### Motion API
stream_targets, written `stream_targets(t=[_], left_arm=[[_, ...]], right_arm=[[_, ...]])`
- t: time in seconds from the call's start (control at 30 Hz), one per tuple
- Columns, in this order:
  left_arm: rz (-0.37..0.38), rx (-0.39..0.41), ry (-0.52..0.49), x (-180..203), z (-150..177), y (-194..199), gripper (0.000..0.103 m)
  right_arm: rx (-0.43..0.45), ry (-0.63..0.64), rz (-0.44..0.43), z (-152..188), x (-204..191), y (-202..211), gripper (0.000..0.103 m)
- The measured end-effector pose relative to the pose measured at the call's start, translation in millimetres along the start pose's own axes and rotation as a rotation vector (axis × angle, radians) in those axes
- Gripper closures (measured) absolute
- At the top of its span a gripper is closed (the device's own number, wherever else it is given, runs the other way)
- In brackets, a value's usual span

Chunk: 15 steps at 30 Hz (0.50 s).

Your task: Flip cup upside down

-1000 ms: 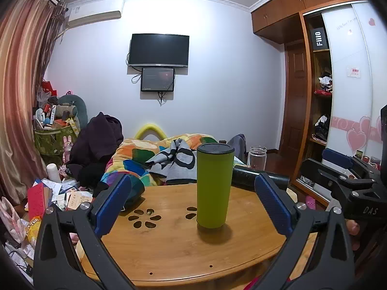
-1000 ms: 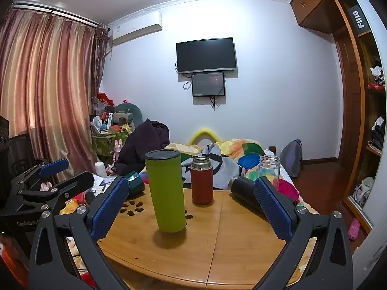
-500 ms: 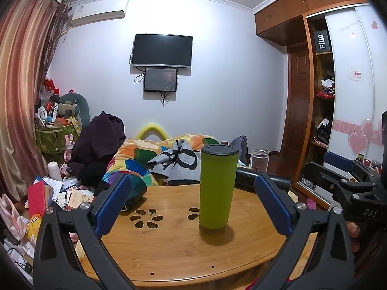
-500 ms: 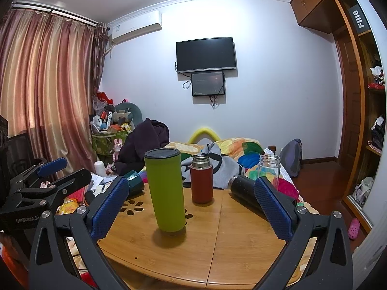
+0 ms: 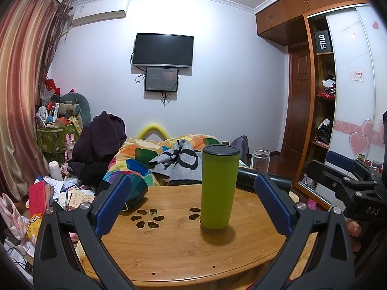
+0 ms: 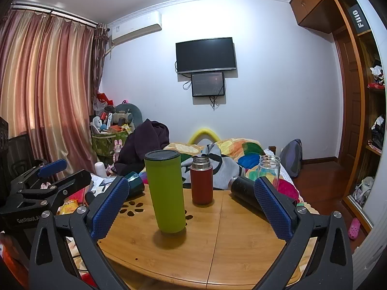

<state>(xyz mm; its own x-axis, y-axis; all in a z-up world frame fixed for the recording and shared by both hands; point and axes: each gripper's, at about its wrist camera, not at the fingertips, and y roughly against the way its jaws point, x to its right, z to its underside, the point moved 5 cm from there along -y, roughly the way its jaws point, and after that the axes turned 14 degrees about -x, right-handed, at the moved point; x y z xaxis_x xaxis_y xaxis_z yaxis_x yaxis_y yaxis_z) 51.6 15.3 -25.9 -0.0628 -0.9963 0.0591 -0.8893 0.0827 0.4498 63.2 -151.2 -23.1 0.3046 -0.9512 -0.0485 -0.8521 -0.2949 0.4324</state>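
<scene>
A tall green cup (image 5: 219, 188) with a black lid stands upright on the round wooden table (image 5: 169, 249). It also shows in the right wrist view (image 6: 167, 191). My left gripper (image 5: 193, 198) is open and empty, its blue pads (image 5: 113, 200) wide on either side of the cup and nearer than it. My right gripper (image 6: 191, 203) is open and empty, with the cup between its pads (image 6: 273, 207) left of centre, farther away.
A red flask (image 6: 201, 181), a clear glass jar (image 6: 268, 171), a black bottle (image 6: 244, 191) lying on its side and a dark green cup (image 6: 134, 181) sit toward the table's back. A bed with a colourful blanket (image 5: 154, 154) is behind. Clutter (image 5: 48, 193) fills the floor at left.
The left wrist view has drifted slightly, so the green cup sits a little further right and lower in it. The right wrist view is nearly unchanged. Both grippers stay open.
</scene>
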Motion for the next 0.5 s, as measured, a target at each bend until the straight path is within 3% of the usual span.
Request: stream_targets(t=[0.5], left_arm=[[0.013,0.006,-0.019,3.8,0.7,2.7,0.0]], right_arm=[[0.006,0.002,-0.003,-3.9,-1.5,2.5,0.0]])
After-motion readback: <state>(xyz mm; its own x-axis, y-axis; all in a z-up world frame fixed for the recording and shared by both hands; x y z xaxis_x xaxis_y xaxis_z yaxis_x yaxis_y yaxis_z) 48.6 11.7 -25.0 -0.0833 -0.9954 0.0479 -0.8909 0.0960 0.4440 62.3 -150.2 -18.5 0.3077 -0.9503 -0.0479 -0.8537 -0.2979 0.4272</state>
